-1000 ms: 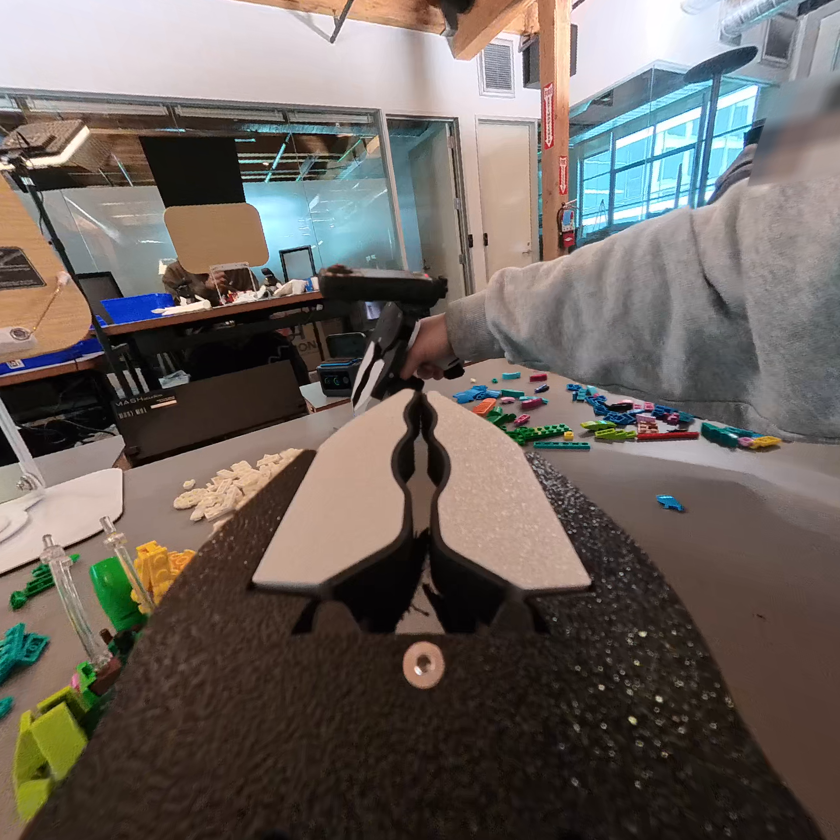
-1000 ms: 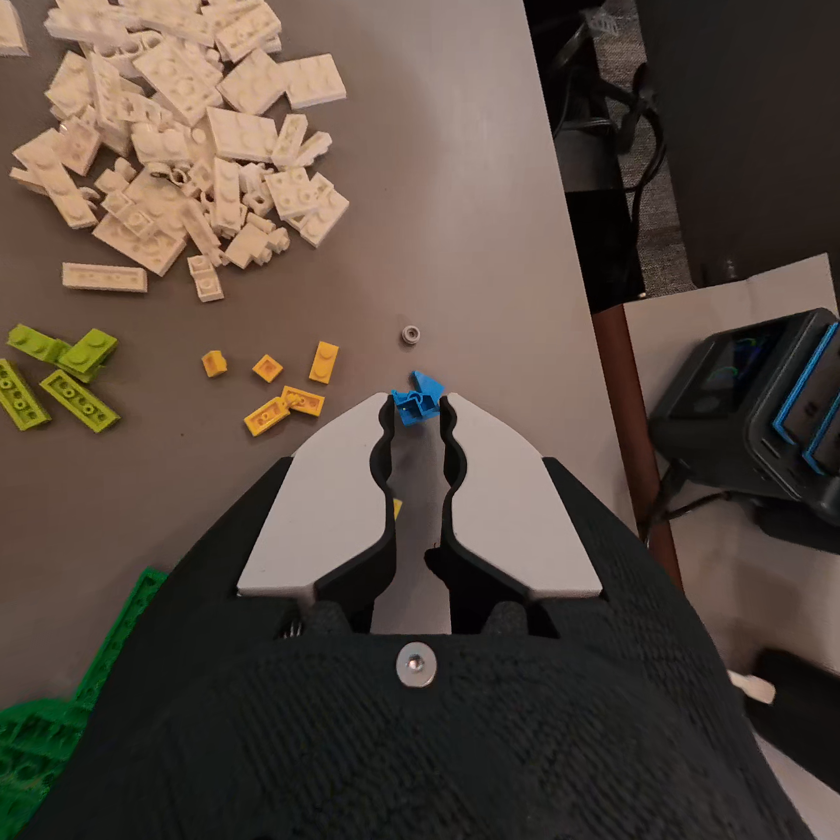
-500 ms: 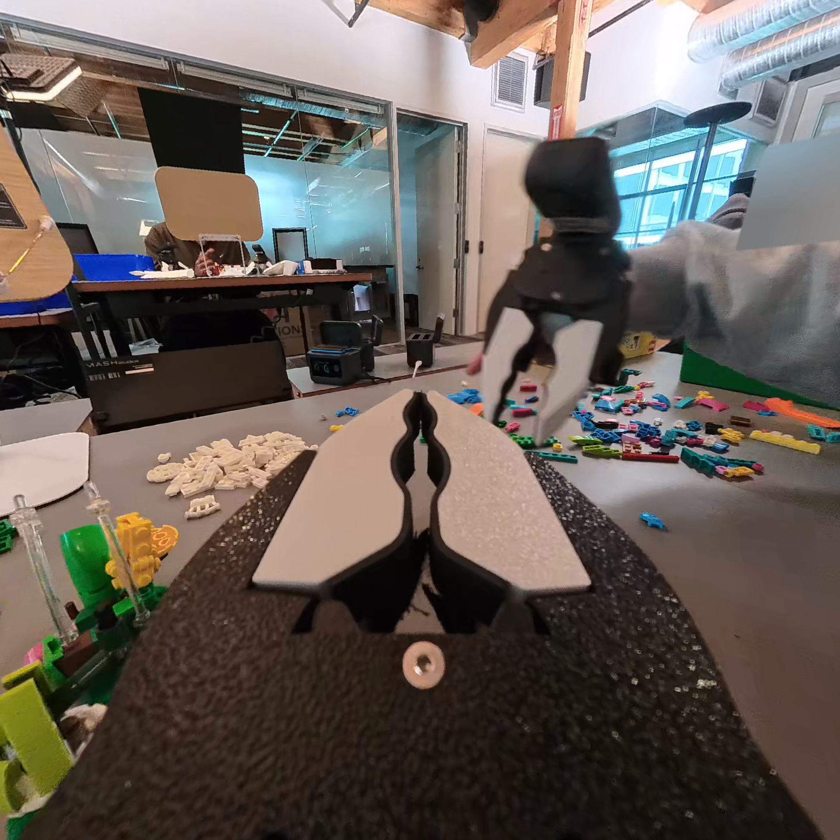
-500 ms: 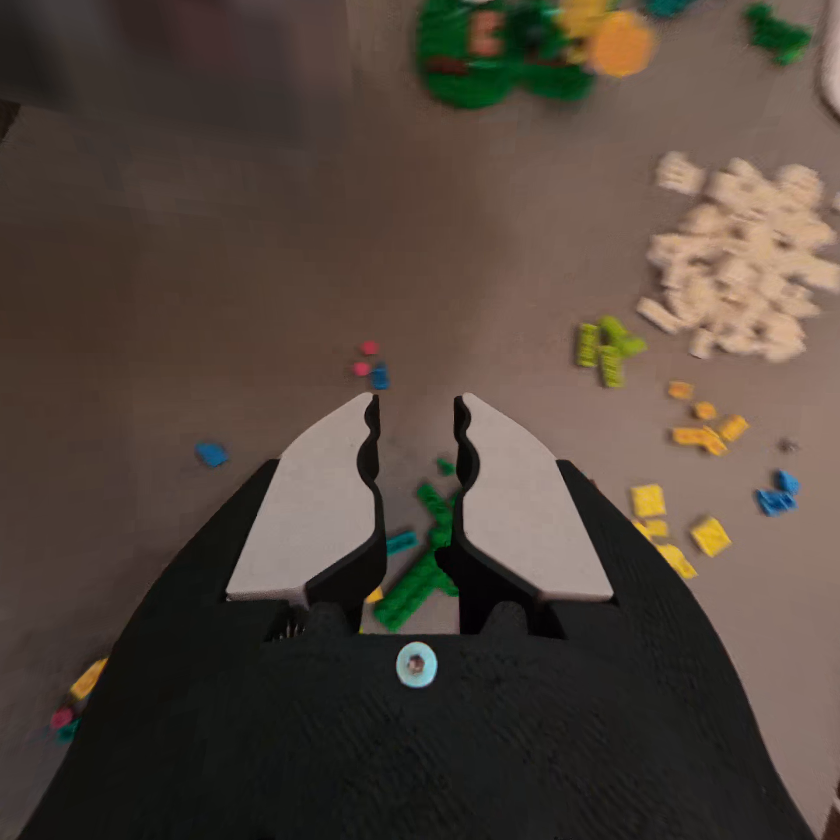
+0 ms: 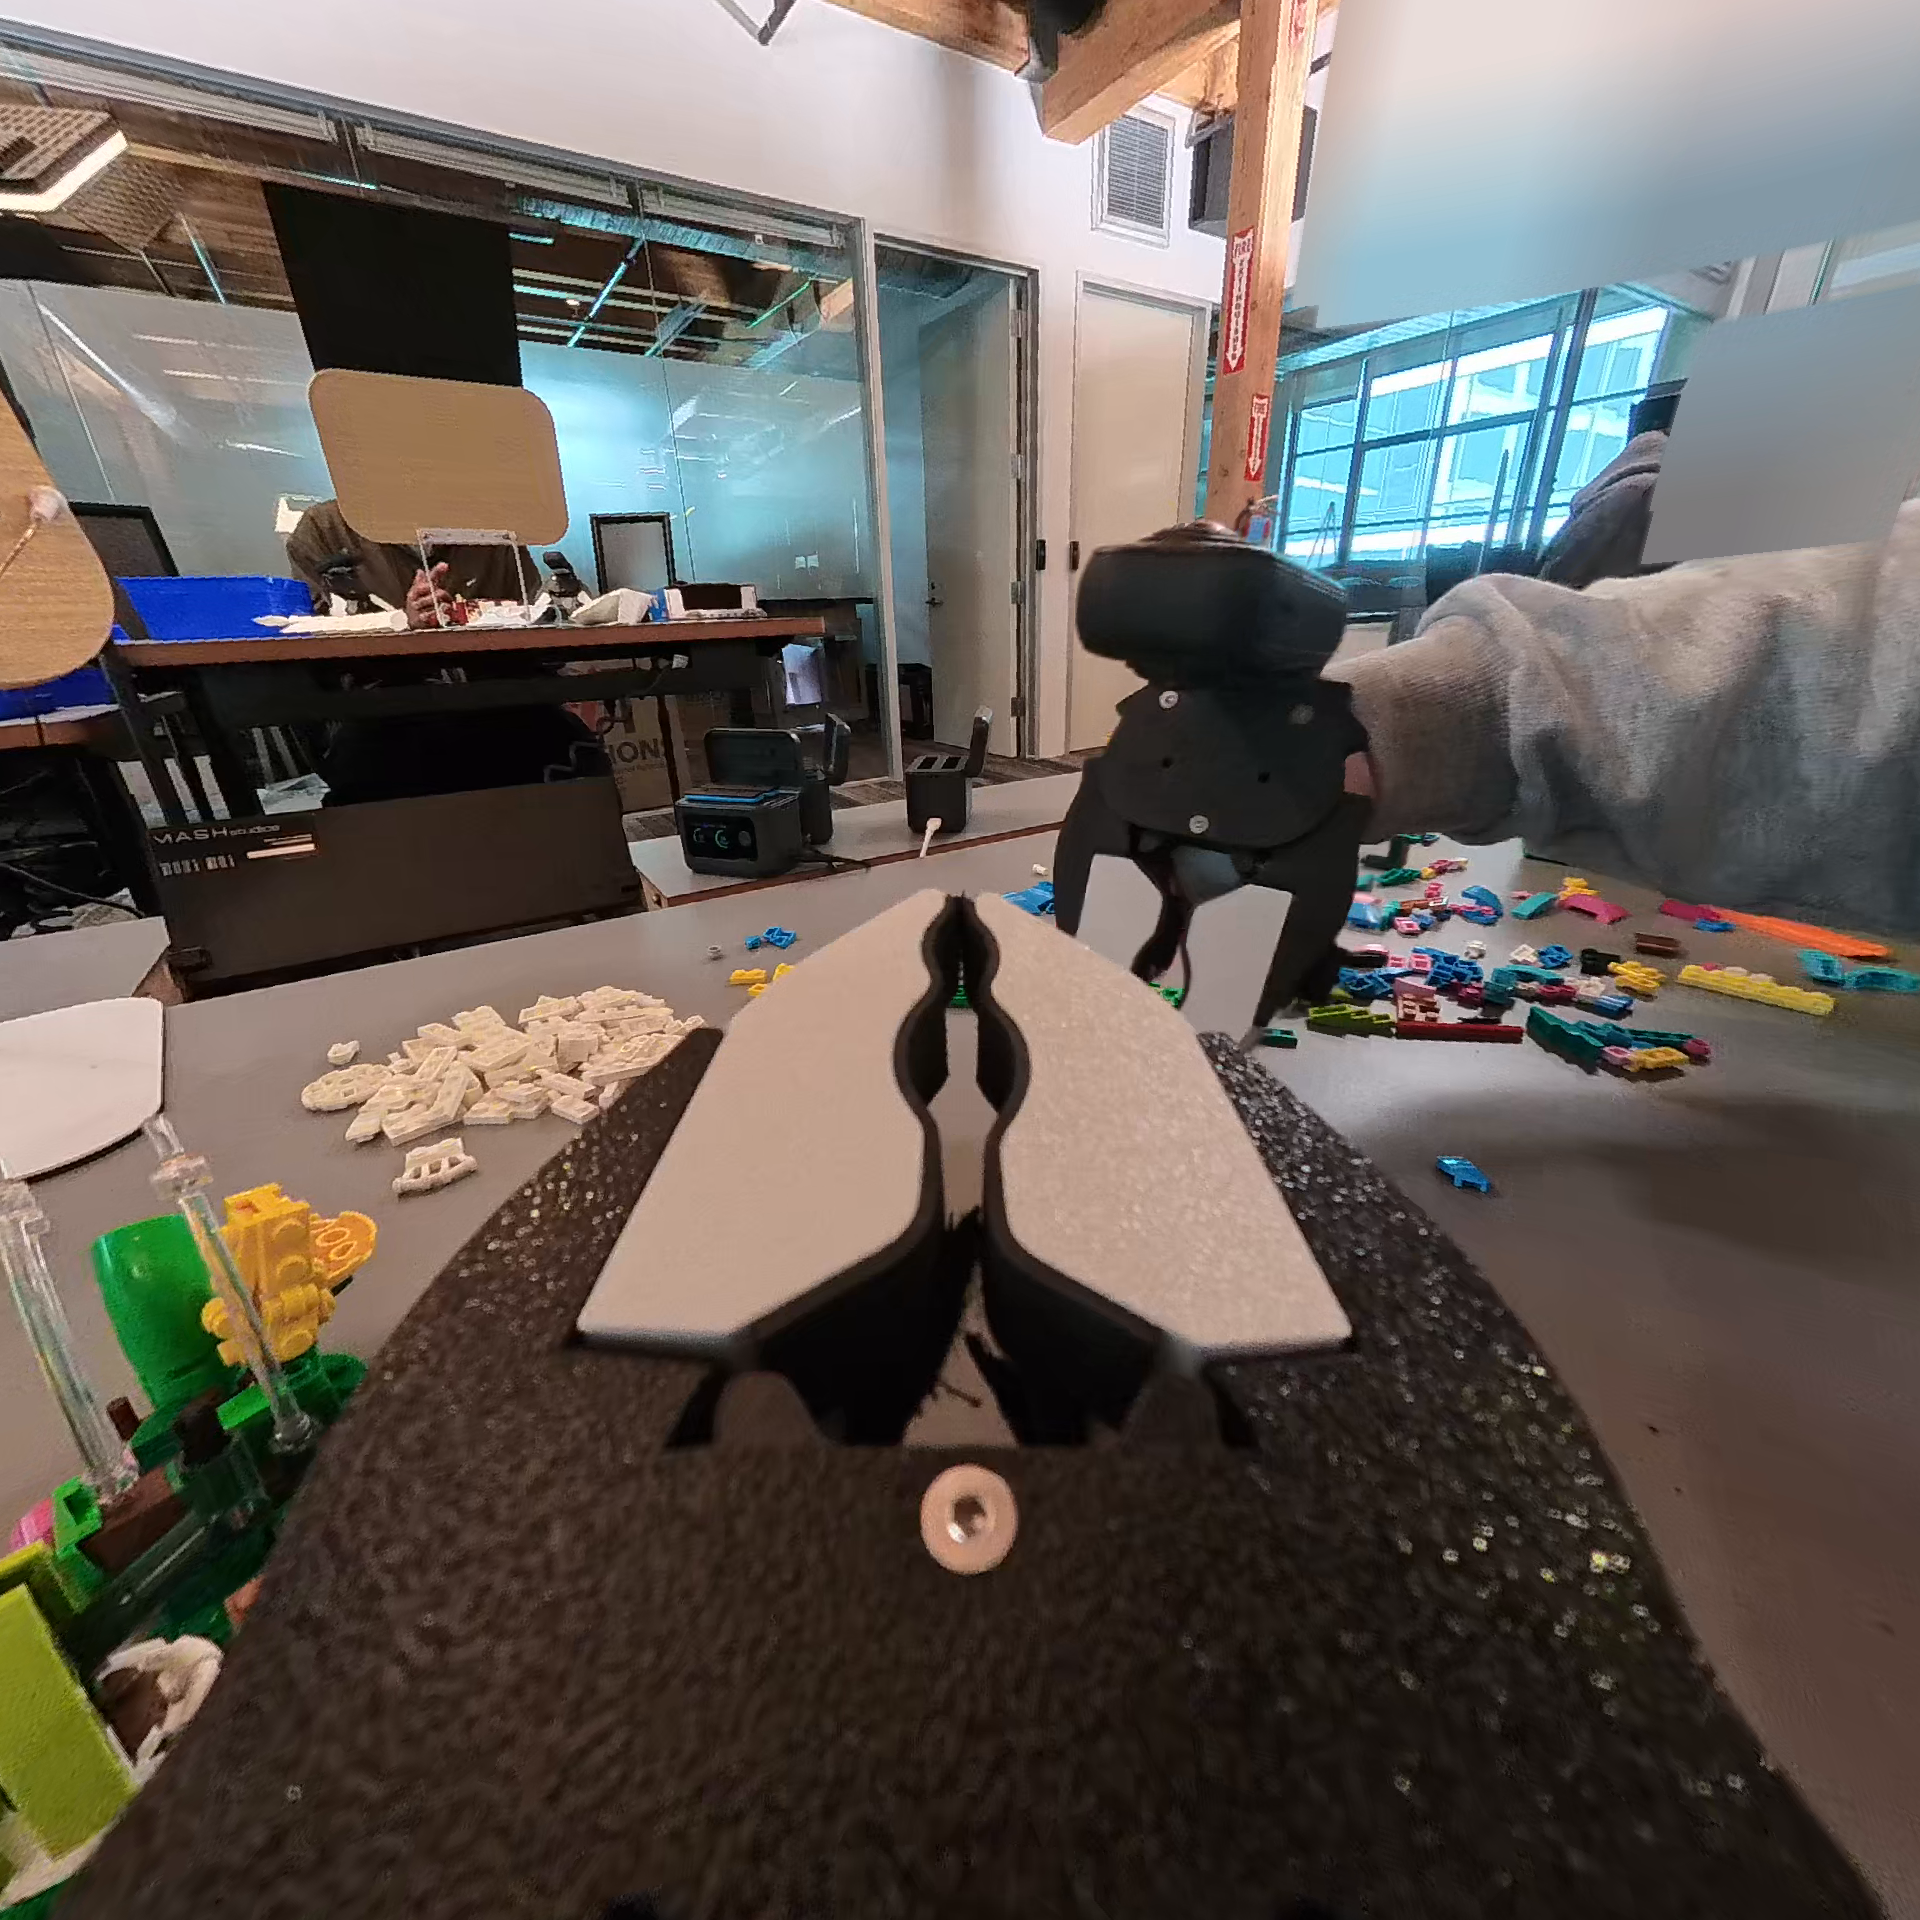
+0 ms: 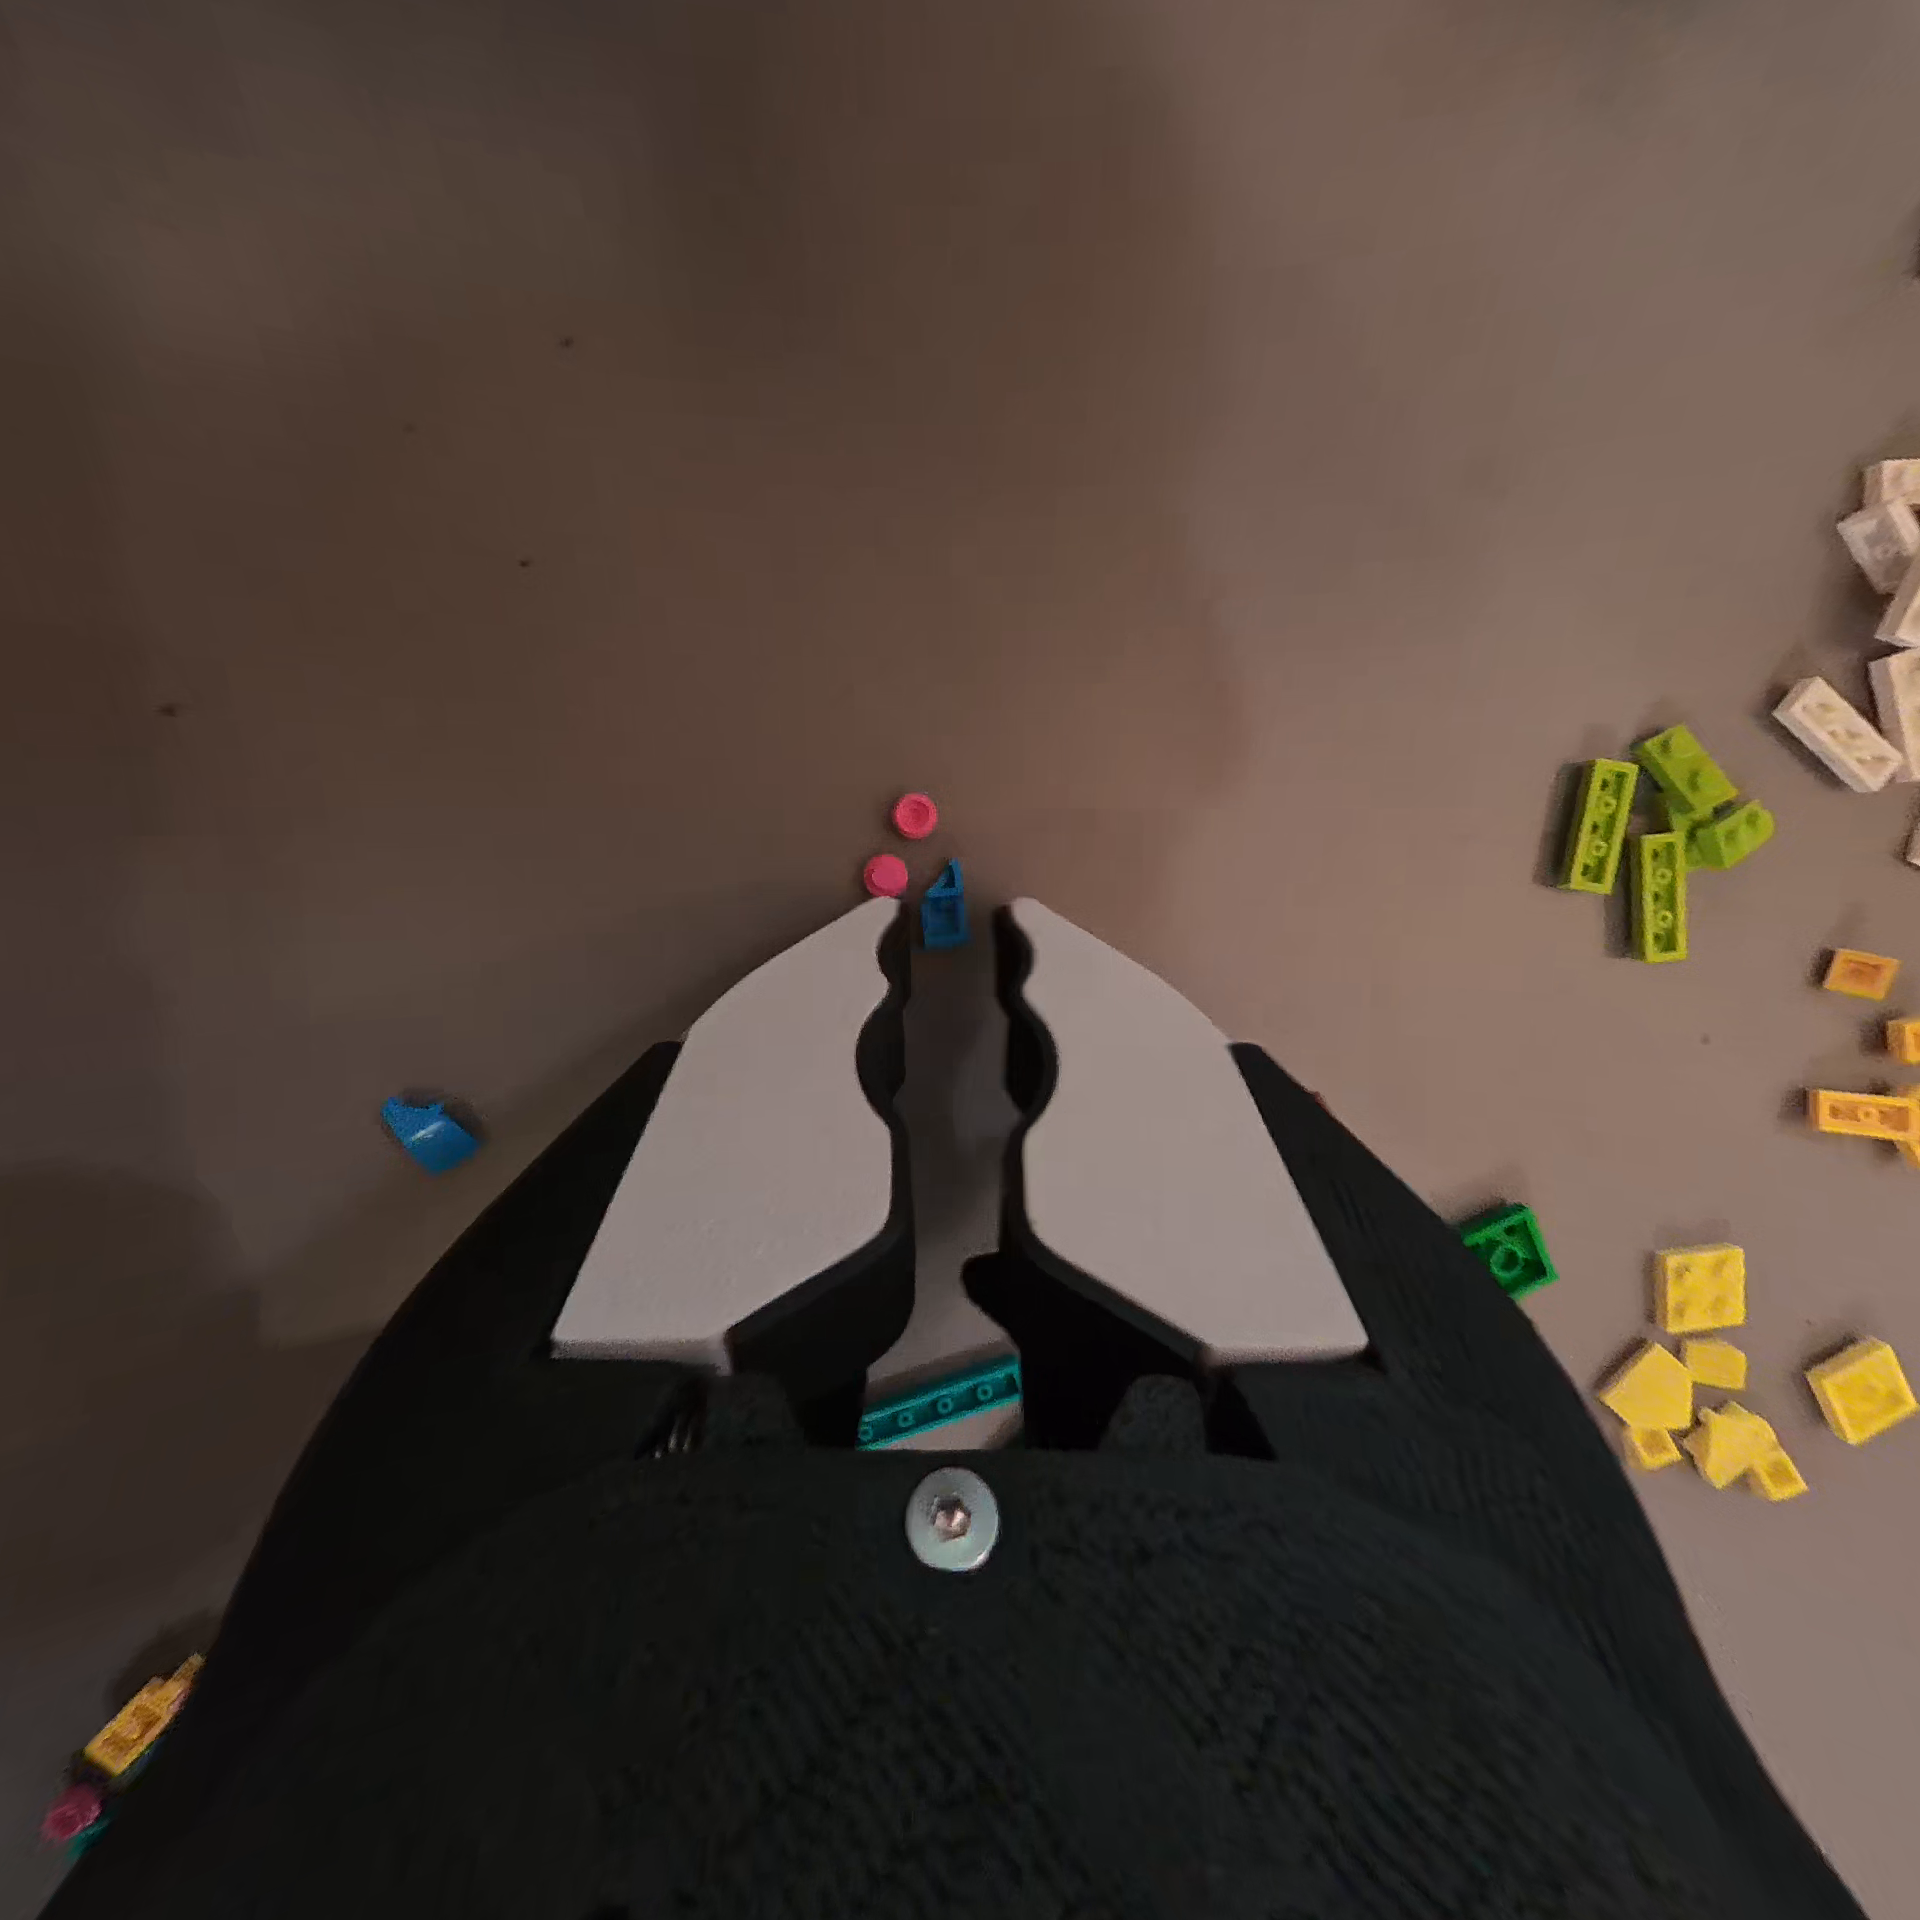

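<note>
Right claw (image 6: 948, 906): repositioned from the table (image 6: 727, 416) edge, now parted around a small blue brick (image 6: 943, 909), not gripping. Left claw (image 5: 962, 906): clenched, unchanged.

Left gripper (image 5: 961, 914): black, coarse-grained housing, one silver screw (image 5: 968, 1523) on its centreline, grey fingers (image 5: 810, 1132) with wavy black inner edges. Right gripper (image 6: 951, 914) — same build, apparently; its image is slightly blurred. Grey knit sleeve (image 5: 1662, 717) behind it.

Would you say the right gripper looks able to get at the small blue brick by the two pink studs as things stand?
Probably yes: the right gripper is open, the blue brick lies on bare table between its fingertips, and only the pink studs sit close.
</note>
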Available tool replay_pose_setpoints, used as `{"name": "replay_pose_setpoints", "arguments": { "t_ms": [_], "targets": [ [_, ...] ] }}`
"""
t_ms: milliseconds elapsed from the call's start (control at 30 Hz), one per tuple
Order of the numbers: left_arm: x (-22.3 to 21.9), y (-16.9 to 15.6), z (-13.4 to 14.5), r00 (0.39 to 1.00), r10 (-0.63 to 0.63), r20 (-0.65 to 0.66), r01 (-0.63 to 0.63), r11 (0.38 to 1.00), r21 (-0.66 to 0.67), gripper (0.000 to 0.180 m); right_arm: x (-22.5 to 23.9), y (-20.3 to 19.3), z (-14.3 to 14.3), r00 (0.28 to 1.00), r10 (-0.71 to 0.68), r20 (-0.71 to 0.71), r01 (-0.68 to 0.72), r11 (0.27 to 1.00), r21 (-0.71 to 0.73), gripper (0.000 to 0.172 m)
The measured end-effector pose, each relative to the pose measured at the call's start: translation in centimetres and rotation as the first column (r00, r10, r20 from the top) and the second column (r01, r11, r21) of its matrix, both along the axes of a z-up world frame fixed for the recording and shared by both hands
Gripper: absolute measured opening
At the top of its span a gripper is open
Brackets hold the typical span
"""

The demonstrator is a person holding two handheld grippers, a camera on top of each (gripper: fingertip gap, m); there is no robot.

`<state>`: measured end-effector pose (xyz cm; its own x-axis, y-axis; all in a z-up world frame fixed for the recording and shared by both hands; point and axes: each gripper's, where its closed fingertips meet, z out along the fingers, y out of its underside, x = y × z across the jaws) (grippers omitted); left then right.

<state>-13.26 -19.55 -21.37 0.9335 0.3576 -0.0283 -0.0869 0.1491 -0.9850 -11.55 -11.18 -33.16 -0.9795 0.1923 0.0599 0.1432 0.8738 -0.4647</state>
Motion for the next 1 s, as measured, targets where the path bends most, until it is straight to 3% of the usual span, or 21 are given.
{"name": "replay_pose_setpoints", "arguments": {
  "t_ms": [33, 167, 233, 300, 400, 567, 633, 700, 767, 867, 933, 1000],
  "targets": [
    [0.0, 0.0, 0.0, 1.0, 0.0, -0.001, 0.0, 1.0, -0.002, 0.0, 0.0, 0.0, 0.0, 1.0, 0.007, 0.011, -0.007, 1.0, 0.0, 0.006],
    [0.2, 0.3, -0.1, 1.0, -0.011, -0.001, 0.011, 1.0, -0.007, 0.0, -2.8, 0.8, 1.1, 0.997, -0.019, -0.08, 0.02, 1.0, 0.012, 0.005],
    [0.3, 0.4, -0.1, 1.0, -0.014, -0.005, 0.014, 1.0, -0.012, 0.0, -7.3, 2.3, 2.5, 0.963, -0.161, -0.215, 0.164, 0.987, -0.007, 0.005],
    [0.4, 0.4, -0.1, 1.0, -0.016, -0.008, 0.016, 1.0, -0.013, 0.0, -12.3, 5.2, 3.4, 0.886, -0.329, -0.328, 0.344, 0.939, -0.013, 0.005],
    [0.5, 0.4, -0.1, 1.0, -0.018, -0.01, 0.018, 1.0, -0.013, 0.0, -16.8, 8.5, 2.7, 0.811, -0.445, -0.379, 0.49, 0.872, 0.025, 0.006],
    [0.5, 0.4, -0.1, 1.0, -0.019, -0.015, 0.019, 1.0, -0.018, 0.0, -19.9, 10.6, 1.2, 0.774, -0.476, -0.418, 0.556, 0.827, 0.087, 0.007],
    [0.5, 0.4, -0.1, 1.0, -0.021, -0.014, 0.021, 1.0, -0.018, 0.0, -20.0, 10.7, 1.2, 0.771, -0.49, -0.407, 0.562, 0.824, 0.073, 0.023],
    [0.5, 0.4, -0.1, 1.0, -0.022, -0.012, 0.022, 1.0, -0.016, 0.0, -19.4, 10.5, 2.1, 0.773, -0.498, -0.393, 0.554, 0.832, 0.034, 0.029],
    [0.5, 0.3, -0.1, 1.0, -0.023, -0.008, 0.023, 1.0, -0.012, 0.0, -17.3, 9.4, 3.5, 0.819, -0.451, -0.354, 0.478, 0.878, -0.013, 0.029],
    [0.4, 0.3, -0.1, 1.0, -0.022, 0.003, 0.022, 1.0, -0.007, 0.0, -9.2, 5.6, 5.3, 0.959, -0.259, -0.118, 0.25, 0.964, -0.09, 0.023],
    [0.3, 0.3, -0.1, 1.0, -0.022, 0.012, 0.022, 1.0, -0.003, 0.0, -2.7, 3.5, 5.6, 0.992, -0.119, 0.029, 0.122, 0.987, -0.101, 0.024],
    [0.3, 0.2, 0.0, 0.999, -0.028, 0.022, 0.028, 1.0, 0.005, 0.0, 2.5, 1.9, 4.9, 0.998, 0.003, 0.066, 0.002, 0.997, -0.076, 0.025]
  ]
}}
